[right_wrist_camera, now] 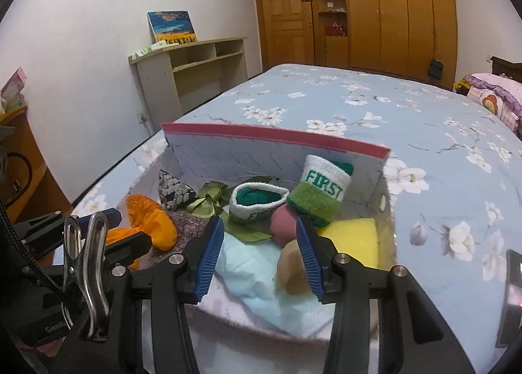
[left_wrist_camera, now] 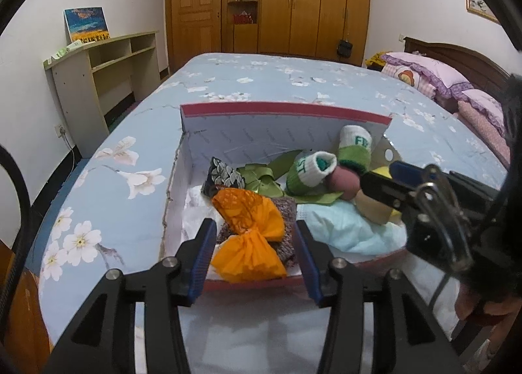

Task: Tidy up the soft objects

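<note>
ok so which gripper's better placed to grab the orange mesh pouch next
Left. The left gripper hangs open right over the orange mesh pouch, framing it. The right gripper is over the light blue cloth.

Left gripper [left_wrist_camera: 256, 261] and right gripper [right_wrist_camera: 259, 260] both angle downward, jaws parted, seemingly gripping nothing.

Matt cardboard box [left_wrist_camera: 287, 132], gauzy orange cloth [left_wrist_camera: 251, 233], glossy green ribbon [left_wrist_camera: 261, 178], ribbed blue plastic fingers [left_wrist_camera: 204, 260].
</note>
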Demonstrator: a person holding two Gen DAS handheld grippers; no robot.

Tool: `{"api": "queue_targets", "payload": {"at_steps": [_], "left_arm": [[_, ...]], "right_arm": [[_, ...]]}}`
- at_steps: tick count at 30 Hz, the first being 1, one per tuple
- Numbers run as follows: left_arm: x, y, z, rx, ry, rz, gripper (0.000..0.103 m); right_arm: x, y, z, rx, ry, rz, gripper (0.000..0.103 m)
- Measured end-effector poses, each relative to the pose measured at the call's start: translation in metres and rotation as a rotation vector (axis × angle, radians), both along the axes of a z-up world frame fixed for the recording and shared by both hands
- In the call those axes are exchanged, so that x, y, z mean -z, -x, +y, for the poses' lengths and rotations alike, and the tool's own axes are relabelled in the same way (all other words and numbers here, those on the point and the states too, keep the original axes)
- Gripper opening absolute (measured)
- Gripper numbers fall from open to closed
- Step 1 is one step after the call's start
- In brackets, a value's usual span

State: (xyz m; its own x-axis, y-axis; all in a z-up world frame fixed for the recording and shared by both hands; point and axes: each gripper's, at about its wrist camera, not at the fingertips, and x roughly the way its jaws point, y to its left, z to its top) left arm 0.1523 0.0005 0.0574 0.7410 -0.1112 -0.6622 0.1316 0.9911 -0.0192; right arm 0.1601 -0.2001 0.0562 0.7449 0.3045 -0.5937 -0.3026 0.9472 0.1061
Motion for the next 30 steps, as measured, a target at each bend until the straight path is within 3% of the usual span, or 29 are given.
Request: {"api": "queue_targets", "payload": {"at_steps": [16,30], "left_arm": [[-0.021,0.047,0.000,-0.006,0.037,0.005,0.051],[0.010,0.080,0.003,-0.081,0.035,0.009,0.051]], "right_arm": [[-0.021,0.065,-0.014,0.083,-0.015,0.013,0.047],[0.014,0.114,-0.016,0.165,0.037,-0.001,0.047]]}}
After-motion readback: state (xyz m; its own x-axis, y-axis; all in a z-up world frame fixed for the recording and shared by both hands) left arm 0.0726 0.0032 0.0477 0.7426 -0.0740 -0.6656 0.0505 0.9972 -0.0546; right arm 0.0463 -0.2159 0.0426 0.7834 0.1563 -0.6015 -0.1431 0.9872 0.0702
